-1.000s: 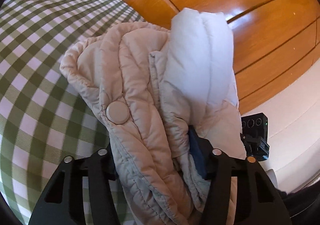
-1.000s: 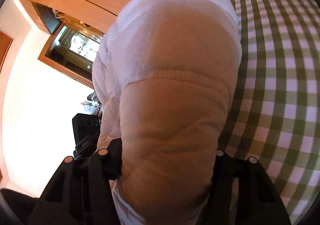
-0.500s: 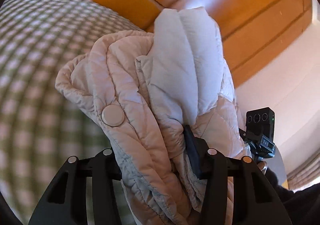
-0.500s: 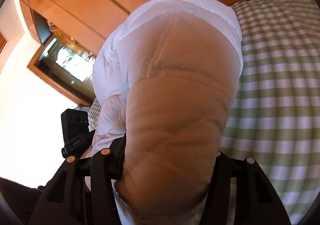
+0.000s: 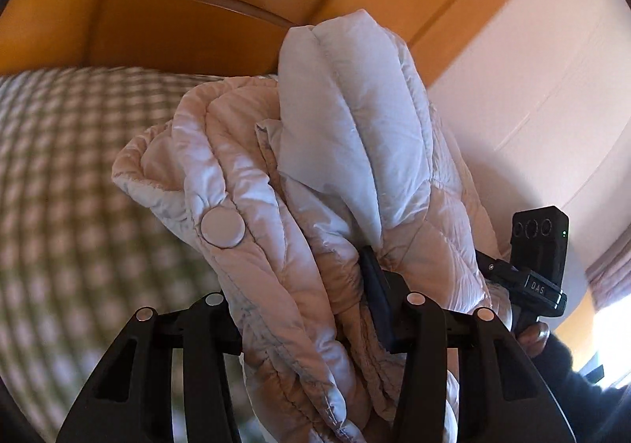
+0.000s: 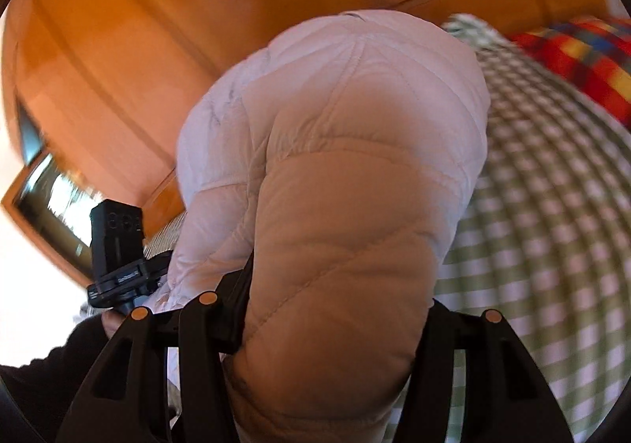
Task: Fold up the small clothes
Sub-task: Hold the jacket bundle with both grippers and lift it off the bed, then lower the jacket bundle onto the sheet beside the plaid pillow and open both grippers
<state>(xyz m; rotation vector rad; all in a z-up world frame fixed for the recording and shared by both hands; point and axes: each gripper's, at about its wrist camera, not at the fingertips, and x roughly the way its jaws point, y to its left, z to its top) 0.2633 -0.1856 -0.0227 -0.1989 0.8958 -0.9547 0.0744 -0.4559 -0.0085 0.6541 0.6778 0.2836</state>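
**Desk:** Caption check. Where is the garment, and who has it?

**Me:** The quilted jacket (image 5: pixel 315 183) hangs bunched in the air between my two grippers, above the green-checked bed (image 5: pixel 71 175). My left gripper (image 5: pixel 311 309) has a thick wad of it clamped between its fingers (image 5: pixel 378 305); those jaws have just been closing a little further on the cloth. My right gripper (image 6: pixel 327 309) is clenched on the other padded end, which bulges out over both its fingers and hides them.

**Desk:** Which way does it lie from you?

**Me:** Straight ahead and up from both sets of fingers. The jacket rises off them as a folded bundle, snap button (image 5: pixel 223 227) facing the left camera, pale lining folded over the top. Its long axis runs across from one gripper to the other; the two are near each other, each visible at the edge of the other's view.

**Desk:** And the bed?

**Me:** Below and to the outer side of each gripper, the jacket clear of it. Wooden panelling (image 6: pixel 157 49) stands beyond, a bright plaid blanket (image 6: pixel 579 56) at the far corner.

**Desk:** Pose?

**Me:** Both grippers tilt somewhat downward, side by side. I judge the next move to be lowering the bundle onto the bed; neither hand looks clearly nearer to it.
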